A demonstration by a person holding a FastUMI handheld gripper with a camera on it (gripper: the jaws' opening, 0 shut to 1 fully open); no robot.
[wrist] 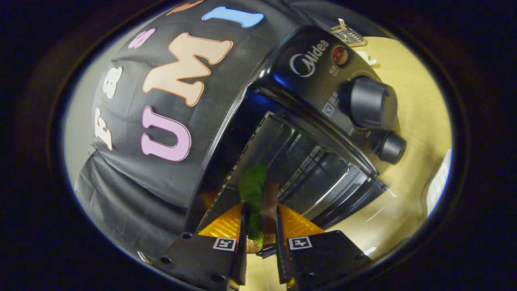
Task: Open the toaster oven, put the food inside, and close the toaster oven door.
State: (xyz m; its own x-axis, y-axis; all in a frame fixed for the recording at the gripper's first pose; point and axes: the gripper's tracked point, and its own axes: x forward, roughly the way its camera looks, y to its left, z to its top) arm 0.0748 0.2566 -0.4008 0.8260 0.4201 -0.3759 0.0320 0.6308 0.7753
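The fingers point(260, 226) grip the food point(254, 190) at the open oven point(319, 121) mouth; tilted like this, it could catch the rack point(299, 161) and slip free

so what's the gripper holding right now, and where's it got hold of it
The gripper is shut on the food, a leafy green and brown piece, pinched at its near end, with the rest reaching toward the open toaster oven.

A black cloth wall point(133, 190) hangs in folds on the left, a pale grey wall point(78, 121) behind it. The light wooden table point(420, 105) stretches right, glossy with reflected light.
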